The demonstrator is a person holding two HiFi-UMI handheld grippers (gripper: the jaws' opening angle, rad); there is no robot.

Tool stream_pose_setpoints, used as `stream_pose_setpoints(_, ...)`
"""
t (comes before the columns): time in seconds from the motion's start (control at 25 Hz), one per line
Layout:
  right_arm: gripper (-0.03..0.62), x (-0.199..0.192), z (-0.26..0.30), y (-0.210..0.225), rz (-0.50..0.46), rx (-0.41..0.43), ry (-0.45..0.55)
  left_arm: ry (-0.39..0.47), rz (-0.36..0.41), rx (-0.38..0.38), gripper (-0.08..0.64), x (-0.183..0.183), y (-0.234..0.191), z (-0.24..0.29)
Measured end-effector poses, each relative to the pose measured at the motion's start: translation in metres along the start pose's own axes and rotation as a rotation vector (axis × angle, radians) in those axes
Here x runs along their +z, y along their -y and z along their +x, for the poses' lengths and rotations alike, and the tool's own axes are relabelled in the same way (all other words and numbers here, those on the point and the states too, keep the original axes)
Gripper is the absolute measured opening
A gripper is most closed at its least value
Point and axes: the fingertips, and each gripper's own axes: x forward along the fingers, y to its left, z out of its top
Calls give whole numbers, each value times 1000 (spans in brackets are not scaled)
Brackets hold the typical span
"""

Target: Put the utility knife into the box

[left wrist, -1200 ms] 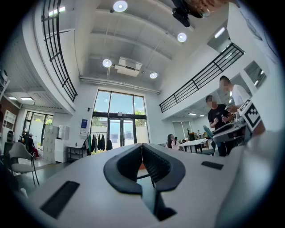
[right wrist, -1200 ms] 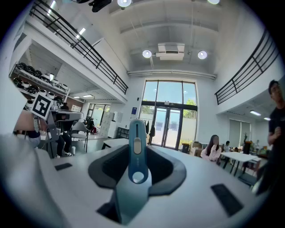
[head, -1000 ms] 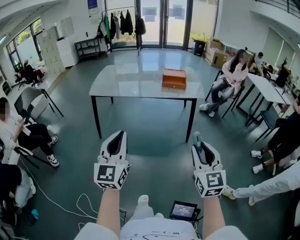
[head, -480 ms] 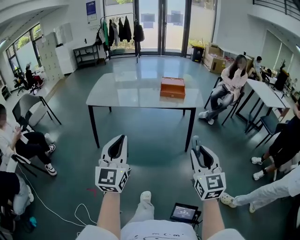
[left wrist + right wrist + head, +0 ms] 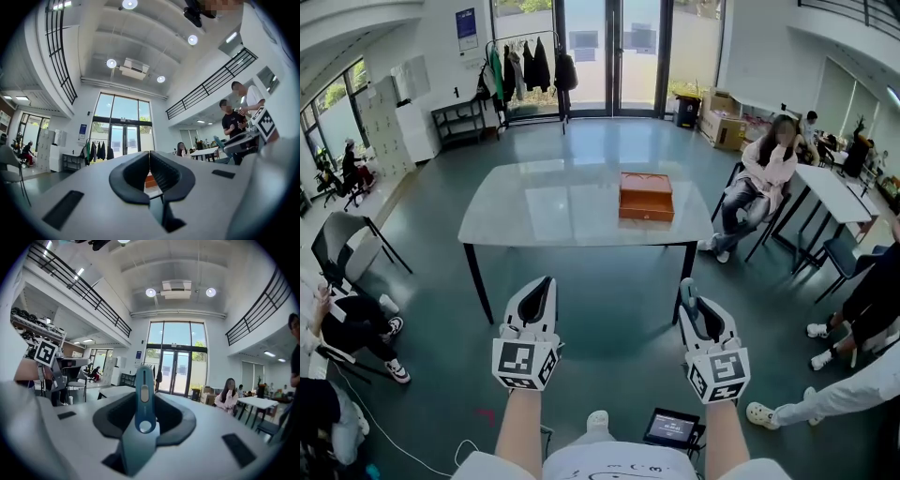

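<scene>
An orange box lies closed on the right part of a glass-topped table, well ahead of both grippers. My right gripper is shut on a blue utility knife that sticks up between its dark pads; the knife's tip shows above the gripper in the head view. My left gripper is held level with it at the left, jaws together and nothing between them. Both grippers hang over the floor, short of the table's near edge.
A seated person and a white table are right of the glass table, with dark chairs near them. Another chair and seated people are at the left. A small screen lies by my feet. A coat rack stands at the back.
The view has drawn closer to the table, which now sits lower and larger in the head view. Both grippers keep their pose and the right one still holds the knife.
</scene>
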Motion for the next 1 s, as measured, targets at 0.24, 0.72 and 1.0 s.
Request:
stream_pose_setpoints(0.24,132,-1,54,10,5,-25,-14,-5,-8,-31,15,-18,-28,52)
stream_pose_setpoints(0.72,133,2,118,18,3,-49,-40,-14,-33,-31,15,-38,-74,98)
stream_pose_setpoints(1.0,133,4,155,33,14,-49,-45,-27,-39,1,15,-46,-99,124)
